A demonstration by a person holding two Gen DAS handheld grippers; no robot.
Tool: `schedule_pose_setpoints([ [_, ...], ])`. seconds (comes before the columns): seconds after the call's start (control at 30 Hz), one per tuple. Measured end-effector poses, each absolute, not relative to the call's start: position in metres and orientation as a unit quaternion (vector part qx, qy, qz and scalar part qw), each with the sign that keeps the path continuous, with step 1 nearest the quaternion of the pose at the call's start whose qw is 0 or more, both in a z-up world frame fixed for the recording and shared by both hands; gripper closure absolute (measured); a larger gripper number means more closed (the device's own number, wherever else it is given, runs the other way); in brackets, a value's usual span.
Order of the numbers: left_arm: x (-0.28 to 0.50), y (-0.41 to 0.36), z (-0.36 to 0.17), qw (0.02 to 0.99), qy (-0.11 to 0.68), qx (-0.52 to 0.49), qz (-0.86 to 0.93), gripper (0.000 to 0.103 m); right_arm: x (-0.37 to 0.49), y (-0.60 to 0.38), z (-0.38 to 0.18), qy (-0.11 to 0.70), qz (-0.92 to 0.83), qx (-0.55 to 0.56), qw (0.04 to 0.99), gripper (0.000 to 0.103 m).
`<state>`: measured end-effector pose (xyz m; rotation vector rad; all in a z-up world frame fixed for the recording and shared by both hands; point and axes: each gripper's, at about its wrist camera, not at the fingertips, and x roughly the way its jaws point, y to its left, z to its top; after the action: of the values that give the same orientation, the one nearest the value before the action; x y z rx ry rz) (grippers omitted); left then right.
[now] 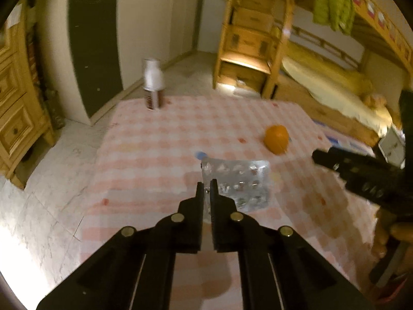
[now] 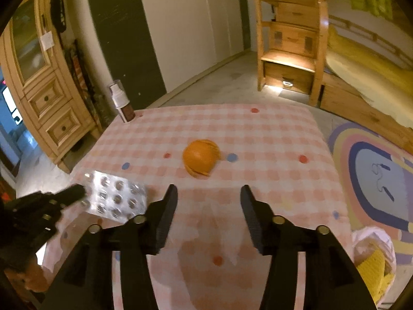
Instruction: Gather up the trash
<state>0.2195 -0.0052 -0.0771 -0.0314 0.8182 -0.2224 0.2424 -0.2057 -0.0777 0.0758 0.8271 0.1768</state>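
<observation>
Silver foil catches the light: a used pill pack (image 1: 236,183) is pinched at its near corner by the left tool (image 1: 206,184), whose two fingers are nearly closed on it, lifting it a little off the pink checked surface (image 2: 258,134). Just beyond the pill pack lies an orange peel (image 2: 201,157), near the middle of the cloth. The right tool (image 2: 209,191) hangs to the pack's right, fingers spread wide, gripping nothing. Far behind the pack, at the surface's corner, stands a spray bottle (image 2: 121,102).
</observation>
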Motion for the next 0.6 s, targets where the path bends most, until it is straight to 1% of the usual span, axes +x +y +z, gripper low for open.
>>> schedule_pose_setpoints([
  [0.13,0.220,0.011,-0.071,0.918,0.384,-0.036,-0.091,0.102,0.268,-0.192,-0.083,0.408,0.089,0.028,0.908,0.049],
  [0.3,0.227,0.012,-0.081,0.912,0.398,-0.045,-0.087,0.102,0.298,-0.181,-0.092,0.423,0.083,0.014,0.902,0.049],
  [0.4,0.229,0.014,-0.085,0.909,0.404,-0.053,-0.089,0.102,0.311,-0.177,-0.099,0.436,0.080,0.000,0.896,0.044],
  [0.5,0.228,0.015,-0.087,0.907,0.407,-0.055,-0.094,0.103,0.318,-0.174,-0.107,0.446,0.071,-0.018,0.892,0.046],
  [0.57,0.225,0.014,-0.087,0.907,0.407,-0.055,-0.099,0.103,0.317,-0.173,-0.109,0.448,0.067,-0.026,0.891,0.060],
  [0.6,0.224,0.014,-0.086,0.907,0.406,-0.054,-0.101,0.103,0.313,-0.174,-0.108,0.445,0.063,-0.030,0.893,0.069],
])
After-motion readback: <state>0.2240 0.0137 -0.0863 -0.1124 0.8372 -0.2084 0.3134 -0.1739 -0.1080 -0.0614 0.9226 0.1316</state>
